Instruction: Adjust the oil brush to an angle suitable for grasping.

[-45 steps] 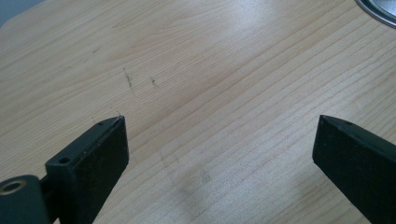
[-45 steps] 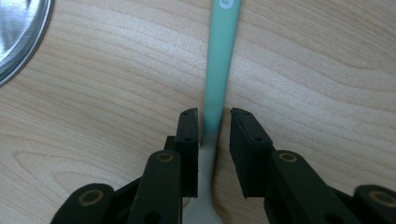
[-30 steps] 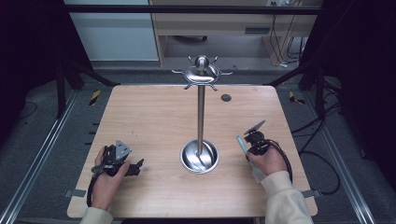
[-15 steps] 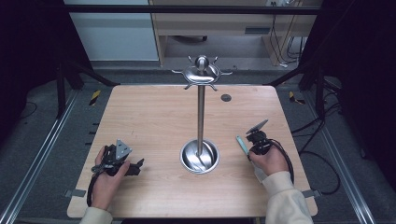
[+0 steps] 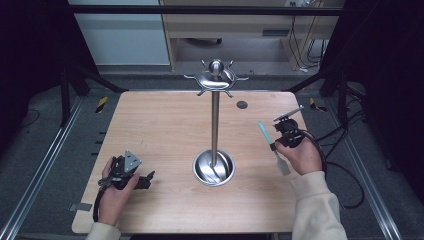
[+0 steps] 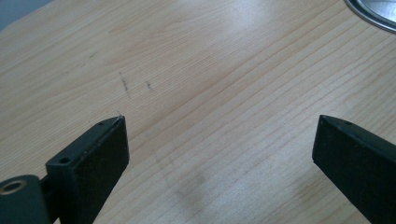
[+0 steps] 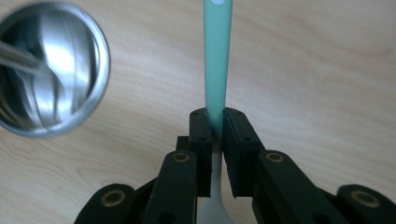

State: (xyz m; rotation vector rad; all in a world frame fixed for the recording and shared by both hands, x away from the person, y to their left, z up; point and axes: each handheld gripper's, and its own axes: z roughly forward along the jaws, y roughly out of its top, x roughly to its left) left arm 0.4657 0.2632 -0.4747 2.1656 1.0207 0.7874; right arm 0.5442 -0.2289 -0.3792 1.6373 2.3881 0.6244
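Right gripper (image 5: 274, 145) clamped on a utensil (image 5: 272, 147) with a teal handle, held above the bench (image 5: 160, 125), right of the steel stand (image 5: 215, 125). I see the left gripper (image 5: 145, 178), jaws apart, resting near the bench's front left.

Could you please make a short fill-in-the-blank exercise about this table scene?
1. The right claw is shut on a utensil whose handle is ____ in colour.
2. The left claw rests near the table with its jaws ____.
3. The metal stand rises from a round ____ base.
4. The stand is placed ____ the two hands.

Missing words: green; open; metal; between
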